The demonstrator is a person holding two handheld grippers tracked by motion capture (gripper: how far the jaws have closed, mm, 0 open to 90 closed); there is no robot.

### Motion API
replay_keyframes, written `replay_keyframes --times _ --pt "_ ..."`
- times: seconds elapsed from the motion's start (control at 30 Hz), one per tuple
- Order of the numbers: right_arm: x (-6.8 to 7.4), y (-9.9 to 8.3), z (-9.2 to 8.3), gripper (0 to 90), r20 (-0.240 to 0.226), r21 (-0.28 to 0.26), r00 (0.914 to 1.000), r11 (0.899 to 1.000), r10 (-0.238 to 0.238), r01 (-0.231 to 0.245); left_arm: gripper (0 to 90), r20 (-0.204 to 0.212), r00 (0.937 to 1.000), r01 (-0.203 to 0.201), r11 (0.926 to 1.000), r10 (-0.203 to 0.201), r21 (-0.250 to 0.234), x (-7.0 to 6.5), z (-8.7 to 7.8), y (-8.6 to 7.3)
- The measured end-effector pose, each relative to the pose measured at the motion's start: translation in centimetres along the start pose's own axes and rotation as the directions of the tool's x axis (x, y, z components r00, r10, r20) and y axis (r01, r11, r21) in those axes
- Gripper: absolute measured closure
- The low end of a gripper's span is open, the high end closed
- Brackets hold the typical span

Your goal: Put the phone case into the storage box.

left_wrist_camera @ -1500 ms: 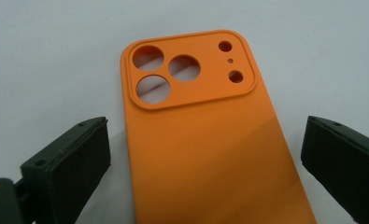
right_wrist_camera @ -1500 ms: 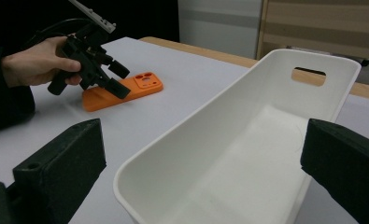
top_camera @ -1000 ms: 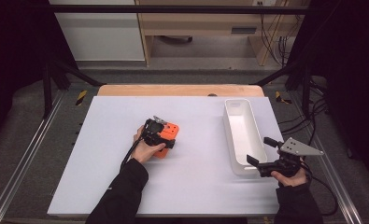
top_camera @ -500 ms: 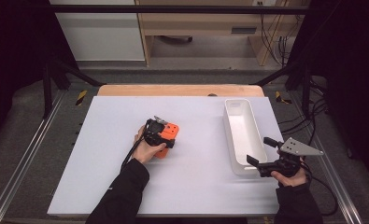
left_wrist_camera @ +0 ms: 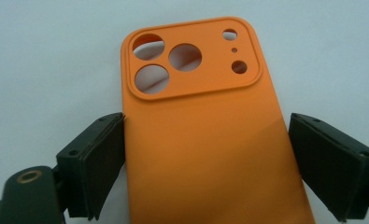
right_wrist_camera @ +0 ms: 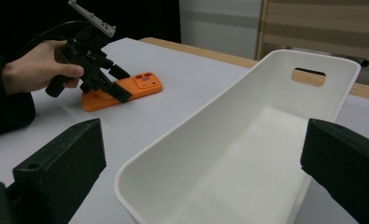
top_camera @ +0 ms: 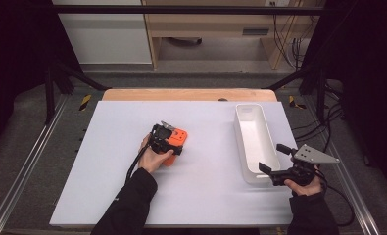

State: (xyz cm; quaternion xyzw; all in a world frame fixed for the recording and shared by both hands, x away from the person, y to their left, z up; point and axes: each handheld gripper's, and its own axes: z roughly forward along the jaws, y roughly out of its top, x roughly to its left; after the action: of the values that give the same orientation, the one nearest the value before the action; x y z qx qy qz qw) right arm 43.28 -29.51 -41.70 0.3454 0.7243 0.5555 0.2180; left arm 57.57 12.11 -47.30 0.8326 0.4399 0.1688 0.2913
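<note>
Your left hand-held gripper (left_wrist_camera: 205,154) jaws closing around orange phone case (left_wrist_camera: 205,130), flat mid-counter (top_camera: 108,127), left pad touching, right apart. Right hand-held gripper (right_wrist_camera: 205,154) wide open, empty, straddling white bin (right_wrist_camera: 247,154) end, steadying.

White tabletop (top_camera: 108,147) on a wooden board (top_camera: 186,94), metal frame rails (top_camera: 27,161) along both sides, grey floor (top_camera: 29,103), light wooden shelf unit (top_camera: 215,24) behind, white cabinet (top_camera: 103,34), dark surroundings, cables (top_camera: 289,24) at right
</note>
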Motion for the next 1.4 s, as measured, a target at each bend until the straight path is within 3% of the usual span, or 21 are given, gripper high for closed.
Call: replay_keyframes --times 0.43,0.7,1.1,1.4 --pt "0.1 0.0 0.0 0.4 -0.002 0.003 1.0000 1.000 -0.001 0.001 12.7 0.018 0.9998 -0.009 0.9975 0.010 -0.070 0.2 -2.9 0.5" --pt "0.1 0.0 0.1 0.4 -0.002 0.002 1.0000 1.000 -0.007 0.007 12.8 0.043 0.9984 -0.032 0.9925 0.037 -0.118 0.1 -5.2 0.5" --pt "0.2 0.0 0.1 0.4 -0.002 0.004 1.0000 1.000 -0.005 0.005 12.9 0.070 0.9918 -0.093 0.9803 0.107 -0.174 -0.2 -8.3 -0.5" --pt "0.2 0.1 0.0 0.4 -0.006 0.004 0.9998 1.000 -0.017 0.017 12.9 0.092 0.9853 -0.124 0.9723 0.144 -0.198 -0.4 -9.7 -1.6"
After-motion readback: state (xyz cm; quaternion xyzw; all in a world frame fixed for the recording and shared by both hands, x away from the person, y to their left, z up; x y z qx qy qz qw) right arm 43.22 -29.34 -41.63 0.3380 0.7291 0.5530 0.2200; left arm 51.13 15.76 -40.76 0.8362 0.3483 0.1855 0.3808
